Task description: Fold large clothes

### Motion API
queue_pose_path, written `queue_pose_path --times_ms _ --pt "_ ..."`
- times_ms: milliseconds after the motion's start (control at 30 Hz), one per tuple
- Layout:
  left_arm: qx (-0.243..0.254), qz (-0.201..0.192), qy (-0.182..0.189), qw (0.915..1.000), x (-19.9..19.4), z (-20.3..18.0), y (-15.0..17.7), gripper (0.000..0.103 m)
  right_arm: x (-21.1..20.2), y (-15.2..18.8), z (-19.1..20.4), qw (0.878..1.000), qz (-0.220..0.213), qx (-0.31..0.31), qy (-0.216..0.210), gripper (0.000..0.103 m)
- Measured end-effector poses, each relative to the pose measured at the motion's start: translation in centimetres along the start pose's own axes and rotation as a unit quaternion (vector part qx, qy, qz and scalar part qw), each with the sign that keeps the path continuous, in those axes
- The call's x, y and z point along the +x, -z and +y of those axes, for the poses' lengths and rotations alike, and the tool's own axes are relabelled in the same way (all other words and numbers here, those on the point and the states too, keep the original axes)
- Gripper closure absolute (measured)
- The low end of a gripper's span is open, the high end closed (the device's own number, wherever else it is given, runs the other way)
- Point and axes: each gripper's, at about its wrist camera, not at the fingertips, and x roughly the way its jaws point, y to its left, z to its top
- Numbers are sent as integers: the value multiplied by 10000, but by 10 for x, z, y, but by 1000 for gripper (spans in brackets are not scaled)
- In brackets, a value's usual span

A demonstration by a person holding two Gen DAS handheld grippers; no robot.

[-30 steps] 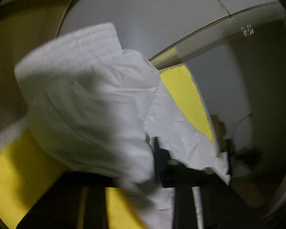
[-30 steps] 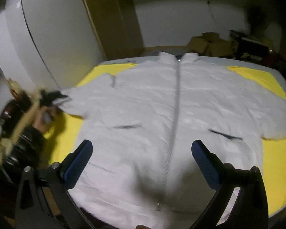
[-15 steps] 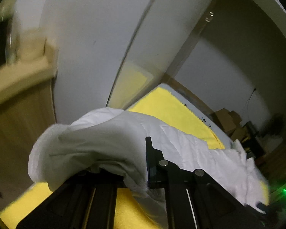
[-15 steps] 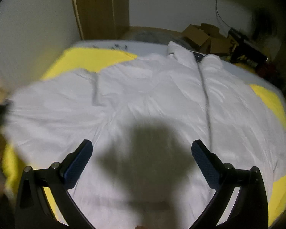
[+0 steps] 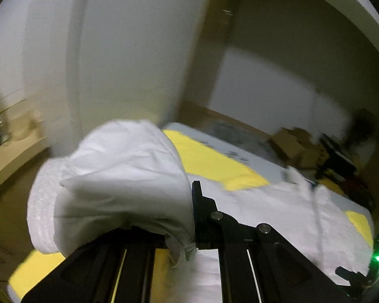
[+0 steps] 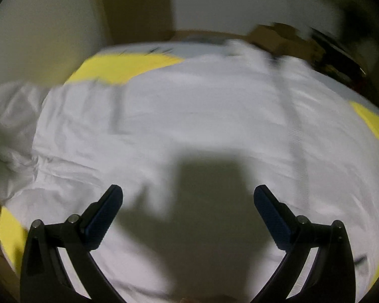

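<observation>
While left claw pinches puffy white sleeve, right claw gapes.

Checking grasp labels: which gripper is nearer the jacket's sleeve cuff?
Left. The left gripper is shut on the sleeve cuff, lifting it off the yellow sheet. The right gripper hovers open above the jacket body, holding nothing.

Both views dim, warm indoor light, heavy fisheye bending and black vignette at the rims. Motion blur smears the far wall and boxes in both. Light from above and behind: the right hand-held gripper throws a hard dark shadow on the white jacket.
</observation>
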Motion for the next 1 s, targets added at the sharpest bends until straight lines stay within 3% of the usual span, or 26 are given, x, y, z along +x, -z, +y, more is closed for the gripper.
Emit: queue_pose_path --times_ms 133,233,300,400,500,633,667,767,833,1000 --pt "413 364 557 9969 16 -92 21 97 -45 32 -110 9948 -232 990 95 0" --pt "765 707 900 9905 37 -165 58 96 -76 62 -173 9864 -482 1538 339 0" --pt "848 1025 1069 9853 47 -198 82 96 -87 85 -200 9830 -533 1684 502 0" --pt "1234 1657 1261 9703 72 -251 134 96 -95 117 -230 9823 -444 1709 625 0" --pt "1522 2093 1140 9592 95 -280 173 93 -102 140 -254 9798 -459 1828 672 0" --pt "1997 1838 640 9603 109 -307 197 90 -108 159 -272 9787 -575 1857 667 0" --pt "2069 1839 624 9589 111 -310 197 87 -109 161 -273 9793 -609 1827 627 0" --pt "2253 1906 882 9514 112 -314 194 60 -113 168 -277 9811 -756 1708 503 0" --pt "1991 2155 1535 9436 110 -308 190 1 -116 169 -274 9815 -844 1669 407 0" --pt "1565 2052 2559 9316 59 -295 183 0 -126 158 -263 9832 -1022 1486 278 0"
